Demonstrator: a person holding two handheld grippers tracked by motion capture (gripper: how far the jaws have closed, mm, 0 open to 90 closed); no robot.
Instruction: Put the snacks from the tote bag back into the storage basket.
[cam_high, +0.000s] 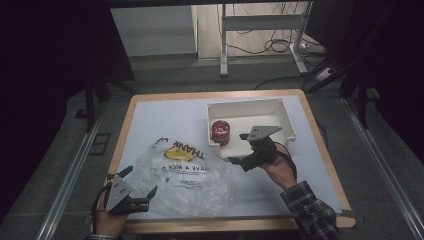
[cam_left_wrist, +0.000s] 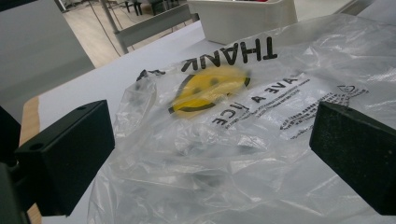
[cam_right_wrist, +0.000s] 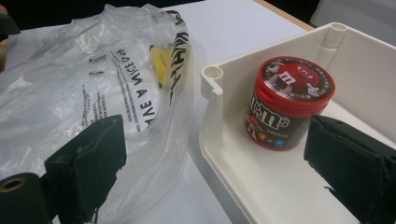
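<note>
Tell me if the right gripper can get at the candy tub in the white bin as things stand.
Probably yes. The right gripper is open, aimed at the candy tub, which stands upright in the open-topped white bin; one jaw already sits inside, nothing between.

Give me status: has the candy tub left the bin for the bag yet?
Nothing looks done: the M&M's tub stands upright in the white bin, the plastic bag lies flat on the table. In hand: nothing; right gripper open at the bin, left gripper open at the bag. Grasping and bagging, if intended, remain.
</note>
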